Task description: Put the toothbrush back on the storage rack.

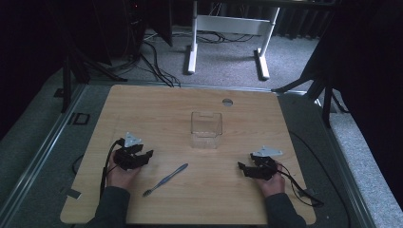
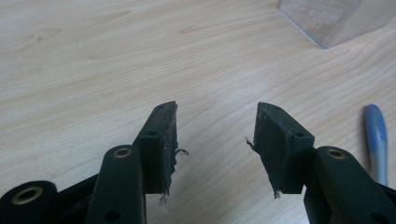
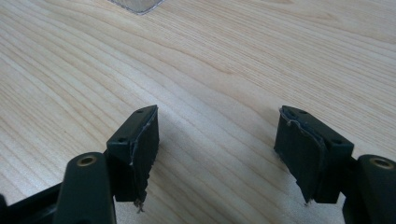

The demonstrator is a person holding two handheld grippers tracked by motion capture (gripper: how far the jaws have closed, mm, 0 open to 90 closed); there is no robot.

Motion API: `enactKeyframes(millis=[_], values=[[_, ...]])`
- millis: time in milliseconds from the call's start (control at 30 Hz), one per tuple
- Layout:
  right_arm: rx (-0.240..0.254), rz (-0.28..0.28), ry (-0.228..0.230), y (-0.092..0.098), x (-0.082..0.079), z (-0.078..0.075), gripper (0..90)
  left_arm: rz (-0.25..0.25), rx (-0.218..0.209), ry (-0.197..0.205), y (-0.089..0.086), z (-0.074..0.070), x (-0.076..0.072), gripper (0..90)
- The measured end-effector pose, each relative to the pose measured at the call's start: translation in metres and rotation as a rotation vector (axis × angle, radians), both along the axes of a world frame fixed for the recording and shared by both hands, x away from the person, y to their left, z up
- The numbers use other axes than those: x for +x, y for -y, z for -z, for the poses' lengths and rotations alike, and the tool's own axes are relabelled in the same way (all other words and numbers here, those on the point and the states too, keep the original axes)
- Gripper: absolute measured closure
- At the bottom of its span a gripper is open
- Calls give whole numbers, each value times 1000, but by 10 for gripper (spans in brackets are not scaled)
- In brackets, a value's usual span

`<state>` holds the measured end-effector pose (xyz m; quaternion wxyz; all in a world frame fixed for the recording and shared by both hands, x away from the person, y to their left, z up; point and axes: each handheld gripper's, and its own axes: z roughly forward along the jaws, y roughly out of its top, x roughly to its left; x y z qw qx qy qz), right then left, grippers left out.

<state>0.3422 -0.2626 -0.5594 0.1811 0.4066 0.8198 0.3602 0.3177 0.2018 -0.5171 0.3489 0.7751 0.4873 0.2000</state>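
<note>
Both forearms come in from the bottom edge, a hand wrapped around each tool. Left gripper point(image 1: 142, 154) sits low with its jaws apart and nothing between them. Right gripper point(image 1: 243, 167) is the same, jaws spread wide and angled inward, also empty.

Each tool, left tool point(image 1: 148, 154) and right tool point(image 1: 241, 167), is black, carries a grey three-cornered plate, brass-coloured pivot bushings, screwed jaw blocks with frayed pads, and a trailing black cable. Sleeves are dark grey.
</note>
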Motion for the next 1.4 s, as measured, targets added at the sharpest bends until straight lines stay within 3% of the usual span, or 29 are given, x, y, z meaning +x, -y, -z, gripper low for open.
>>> enactKeyframes(millis=[300,600,633,1033,1400], values=[[1,0,1,0,0,0,300,33,-18,-4,-2,-16,-6,500],[1,0,0,0,0,0,299,80,-9,-3,3,-27,-11,504],[1,0,0,0,0,0,300,103,-5,0,5,-30,-13,517],[0,0,1,0,0,0,299,149,7,-4,13,-38,-21,523],[-1,-2,1,0,0,0,299,178,27,-39,16,-37,-25,536]])
